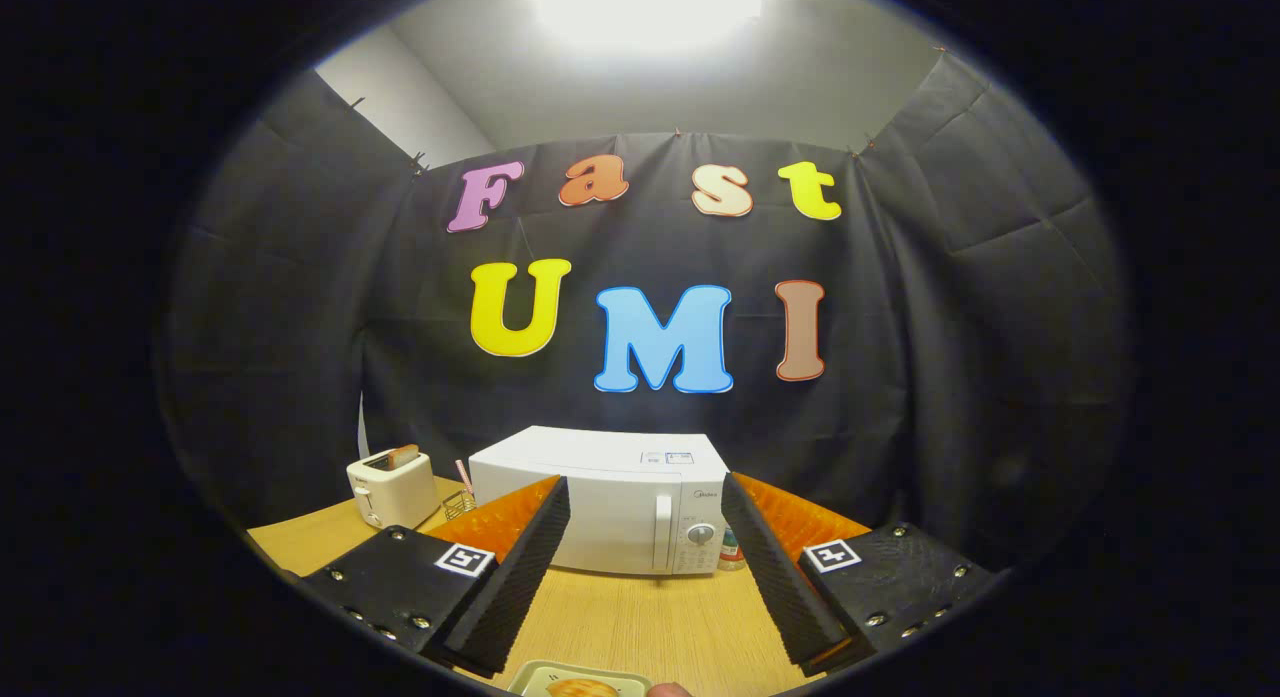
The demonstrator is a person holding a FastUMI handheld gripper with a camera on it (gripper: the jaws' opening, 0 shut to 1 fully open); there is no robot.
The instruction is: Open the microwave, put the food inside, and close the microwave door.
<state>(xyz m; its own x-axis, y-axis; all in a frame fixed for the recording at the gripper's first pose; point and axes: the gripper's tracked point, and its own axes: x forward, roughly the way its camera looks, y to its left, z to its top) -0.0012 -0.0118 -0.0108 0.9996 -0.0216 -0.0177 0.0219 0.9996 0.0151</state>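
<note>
Here's the microwave (610,507), white, door shut, sitting on the wooden counter (640,617) straight ahead of the gripper (645,537), whose jaws stand wide apart with nothing between them but bare counter. There's a small brand mark at the top of the microwave's control panel and a sticker on its top (both too small to make out). A dial (701,533) sits on that panel, with the vertical door handle (662,532) just left of it. Left of the microwave stands a cream toaster (390,489) with a slice of bread (403,456) poking up, and between the two a small wire holder (460,502) with a pink straw. A small bottle (732,552) peeks out at the microwave's right corner. Nearest, well in front of the microwave, a pale plate (575,679) carries the orange food (582,689). Black cloth hangs behind the microwave, with a bright ceiling light (650,7) above.
</note>
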